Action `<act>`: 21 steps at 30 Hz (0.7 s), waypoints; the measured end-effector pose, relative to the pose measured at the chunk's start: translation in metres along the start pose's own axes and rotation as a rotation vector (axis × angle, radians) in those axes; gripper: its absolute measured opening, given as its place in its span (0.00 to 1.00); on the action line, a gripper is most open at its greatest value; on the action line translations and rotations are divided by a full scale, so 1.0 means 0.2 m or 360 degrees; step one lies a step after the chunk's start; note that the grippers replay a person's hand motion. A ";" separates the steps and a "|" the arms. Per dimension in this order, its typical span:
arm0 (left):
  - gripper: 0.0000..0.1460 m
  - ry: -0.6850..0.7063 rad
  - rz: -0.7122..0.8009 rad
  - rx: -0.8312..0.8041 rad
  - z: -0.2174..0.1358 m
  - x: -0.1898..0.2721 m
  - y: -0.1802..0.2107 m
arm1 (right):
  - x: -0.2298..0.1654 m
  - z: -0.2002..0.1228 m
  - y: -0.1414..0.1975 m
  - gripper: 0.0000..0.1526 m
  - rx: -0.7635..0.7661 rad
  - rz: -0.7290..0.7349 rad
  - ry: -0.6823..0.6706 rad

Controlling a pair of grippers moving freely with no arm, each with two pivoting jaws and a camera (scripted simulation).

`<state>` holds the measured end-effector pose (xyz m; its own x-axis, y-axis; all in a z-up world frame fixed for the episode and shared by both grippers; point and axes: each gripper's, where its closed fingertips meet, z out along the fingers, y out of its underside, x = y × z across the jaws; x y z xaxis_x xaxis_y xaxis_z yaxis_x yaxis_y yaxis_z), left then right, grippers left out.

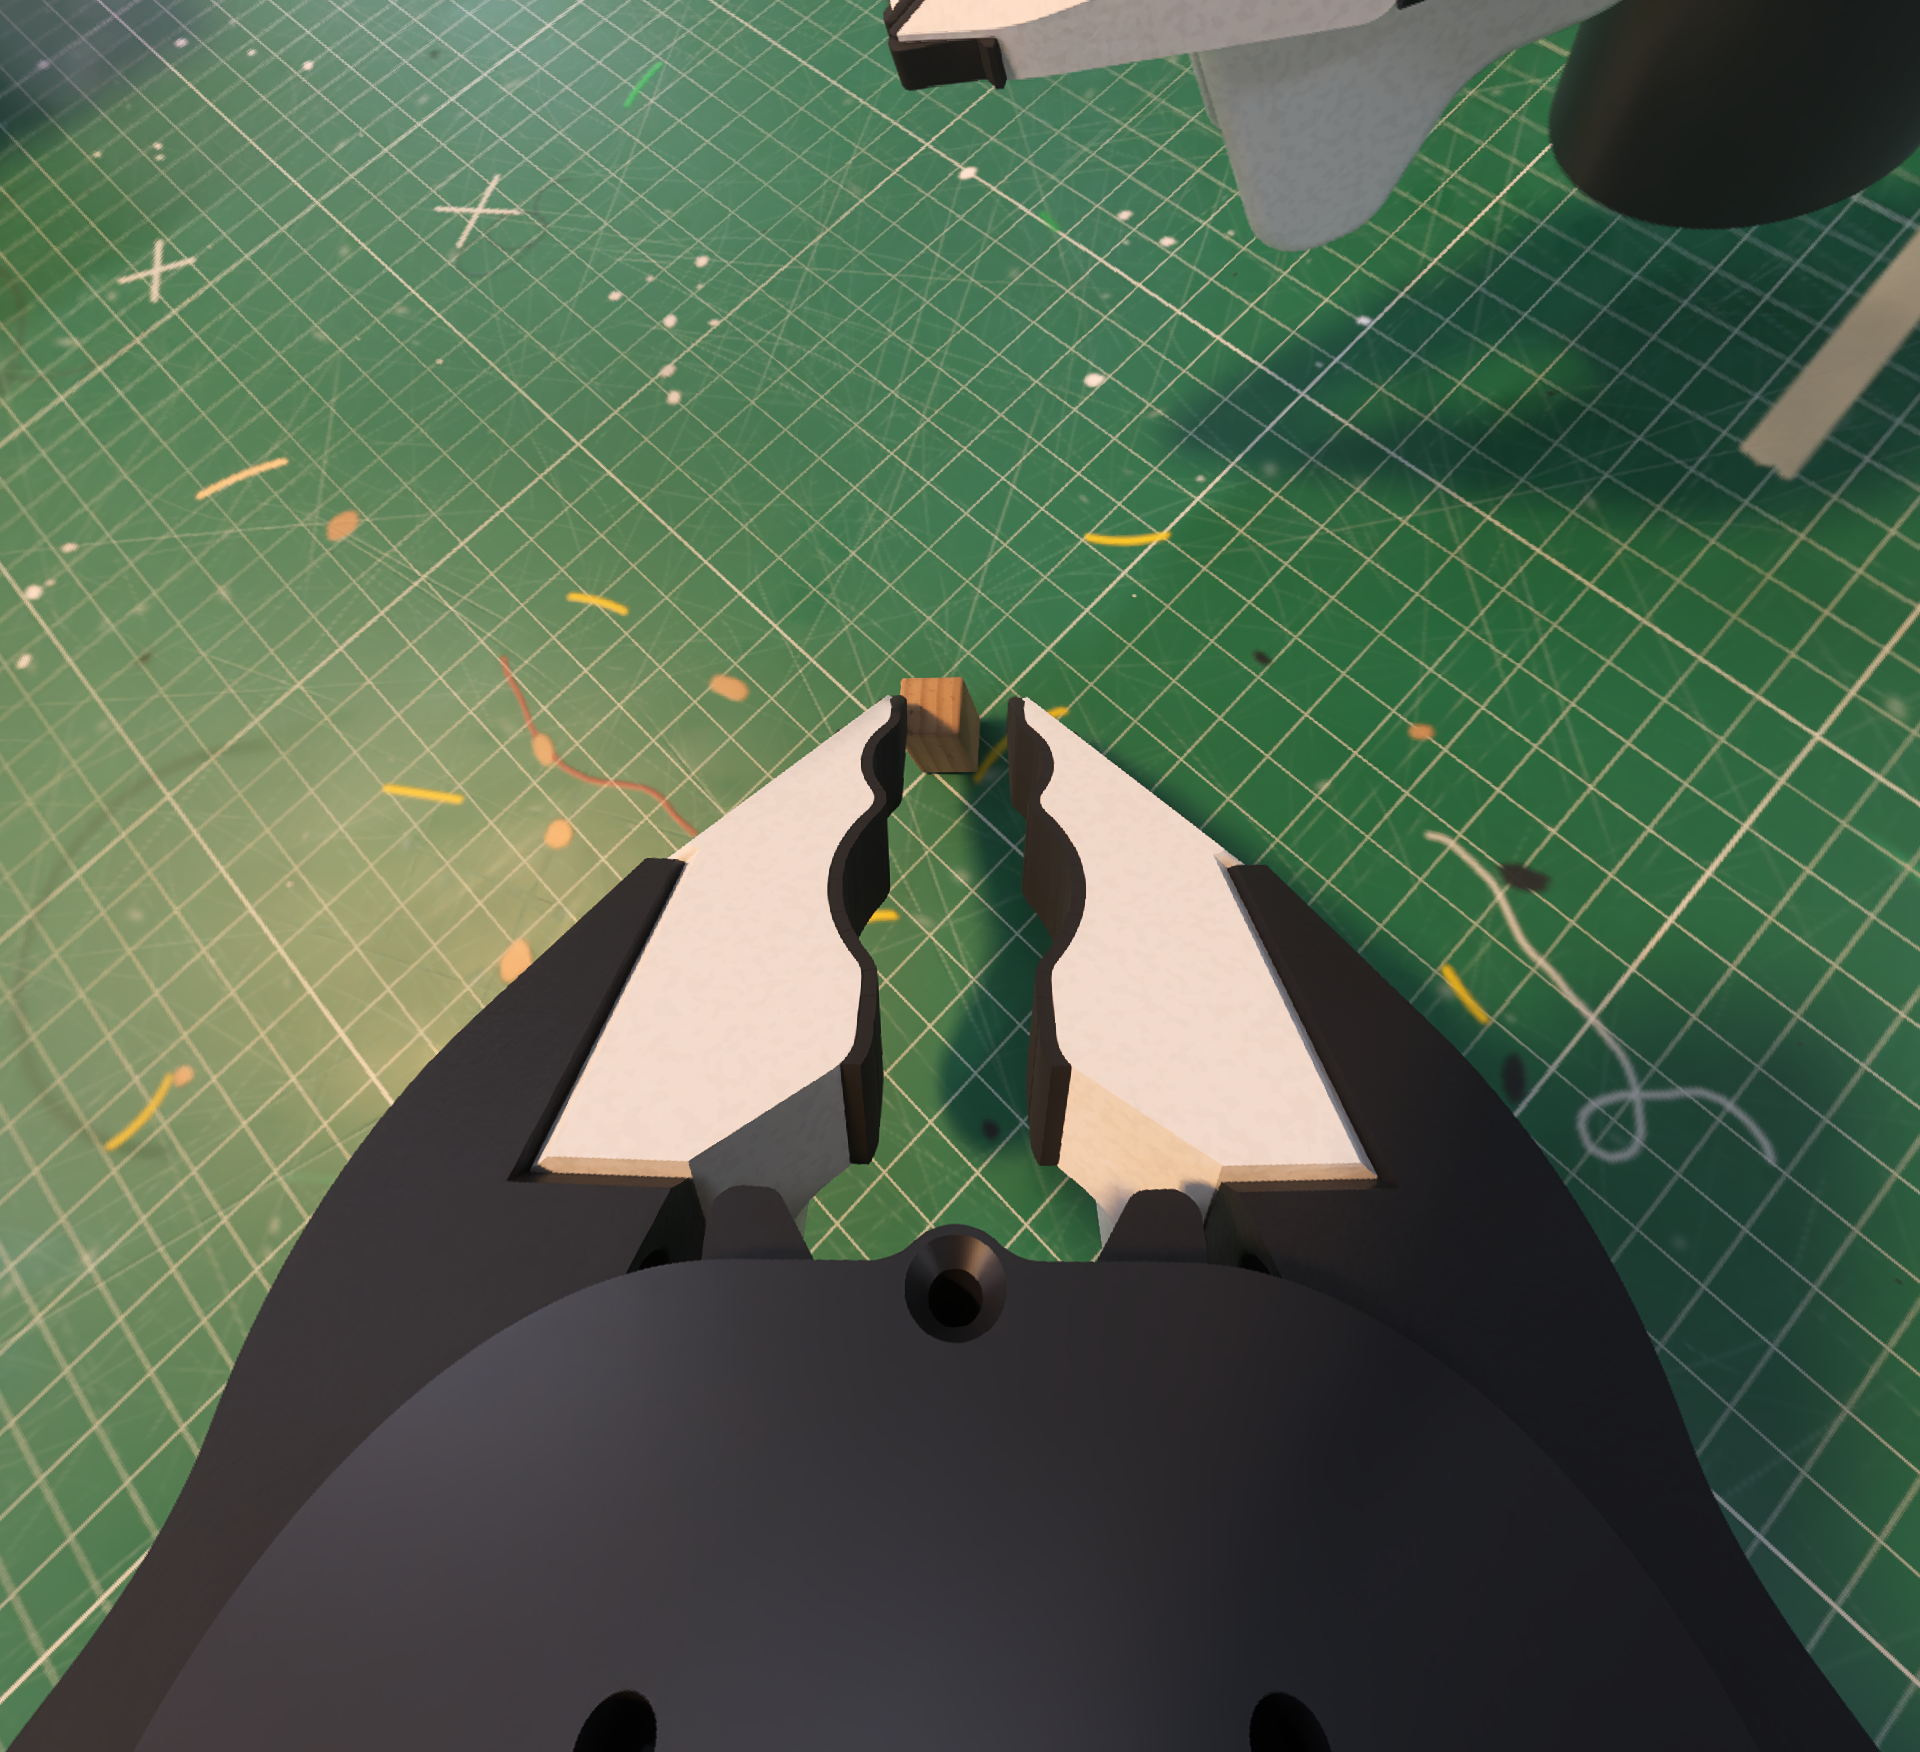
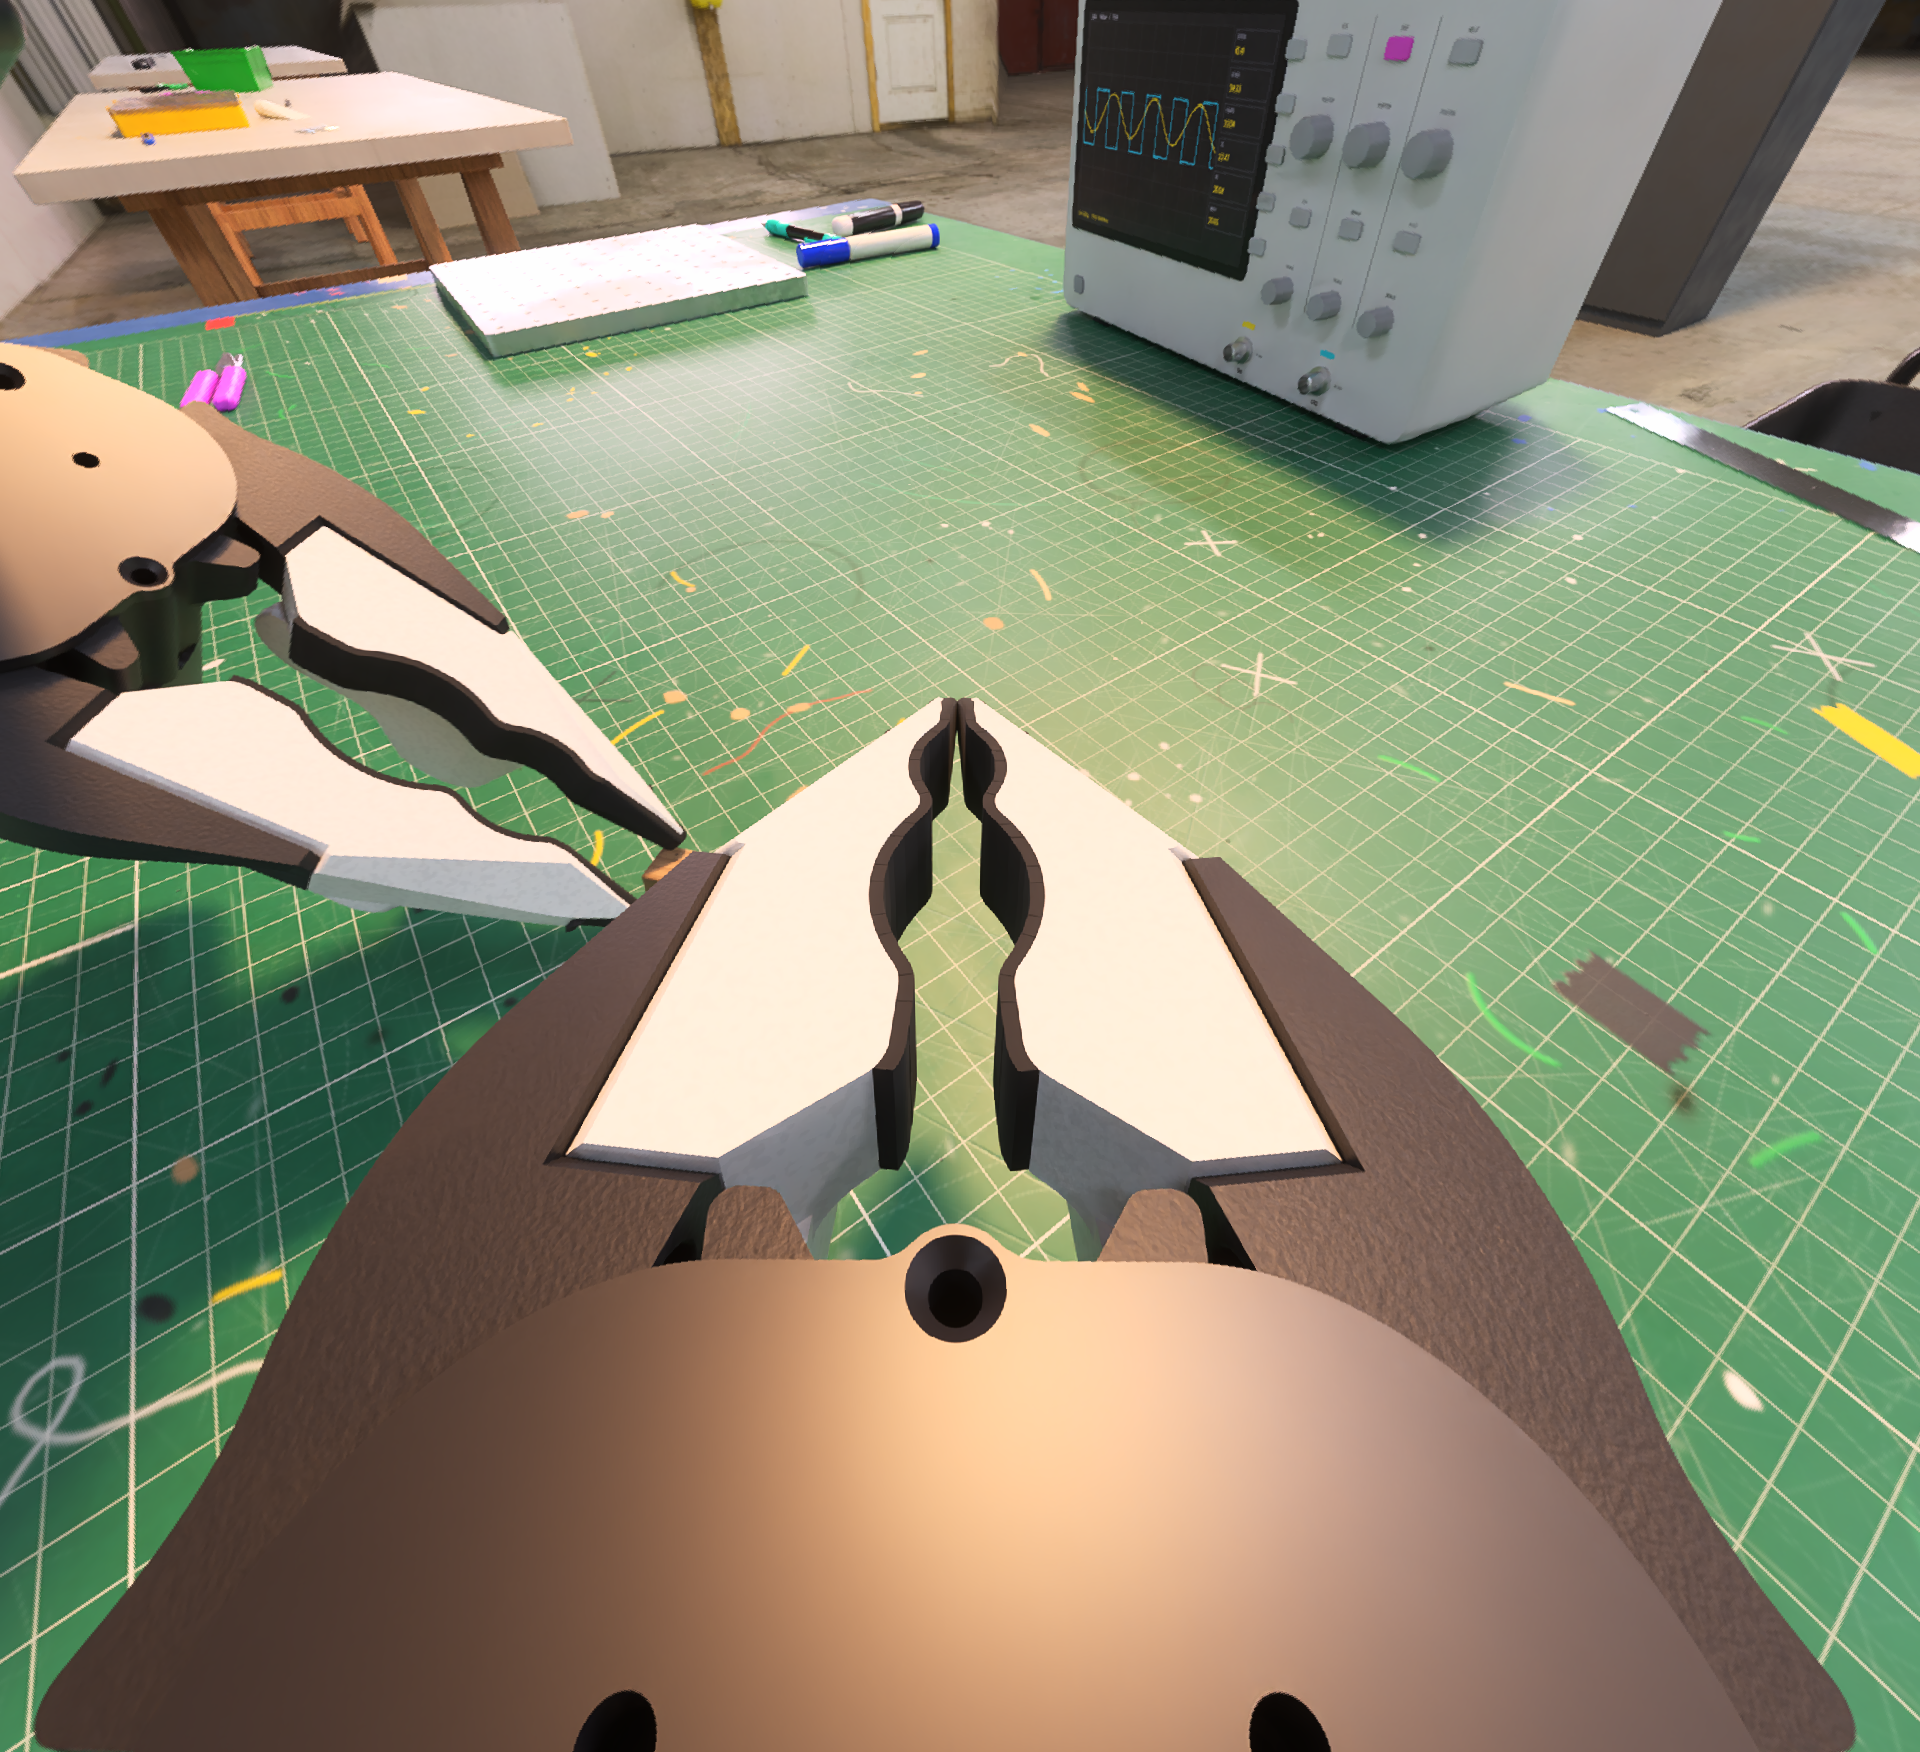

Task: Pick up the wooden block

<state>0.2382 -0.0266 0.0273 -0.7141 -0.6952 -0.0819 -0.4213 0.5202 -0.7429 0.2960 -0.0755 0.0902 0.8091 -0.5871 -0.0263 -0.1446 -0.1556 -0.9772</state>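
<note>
Bench (image 2: 1351, 767): covered by a green gridded cutting mat, paint-flecked, set in a workshop hall. Oscilloscope (image 2: 1382, 175) and markers (image 2: 868, 242) are stationed ahead of the right claw (image 2: 956, 710), which is clenched, empty. Wooden block (image 1: 940, 726) is seated on the mat between the released left claw (image 1: 954, 715) tips. Open mat is seen either side.

wooden block (image 1: 940, 738) on the cutting mat (image 1: 416, 455), between the left gripper (image 1: 954, 715) fingertips, seemingly touching the left one, apart from the right one. right gripper (image 2: 956, 705) beyond and to the right, above the mat. oscilloscope (image 2: 1351, 185) at the mat's far right; perforated board (image 2: 623, 284) far left of it, markers (image 2: 868, 242) just behind the board. workbench (image 2: 291, 133) beyond the mat.
</note>
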 end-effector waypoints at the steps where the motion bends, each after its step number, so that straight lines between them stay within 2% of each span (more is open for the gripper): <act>1: 0.13 -0.0019 0.0015 -0.0011 0.00 -0.01 0.00 | 0.00 0.00 0.00 0.00 -0.0001 0.0002 -0.0005; 6: 0.15 -0.0089 0.0091 -0.0092 0.02 -0.04 0.01 | -0.01 0.00 0.01 0.00 -0.0013 0.0001 -0.0029; 21: 0.15 -0.0002 0.0111 -0.0154 0.06 -0.03 0.05 | -0.06 0.02 0.06 0.00 -0.0110 -0.0016 -0.0168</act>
<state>0.2447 -0.0232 0.0126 -0.7429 -0.6563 -0.1317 -0.4230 0.6127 -0.6676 0.2868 -0.0669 0.0782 0.8655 -0.4991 -0.0420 -0.1720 -0.2174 -0.9608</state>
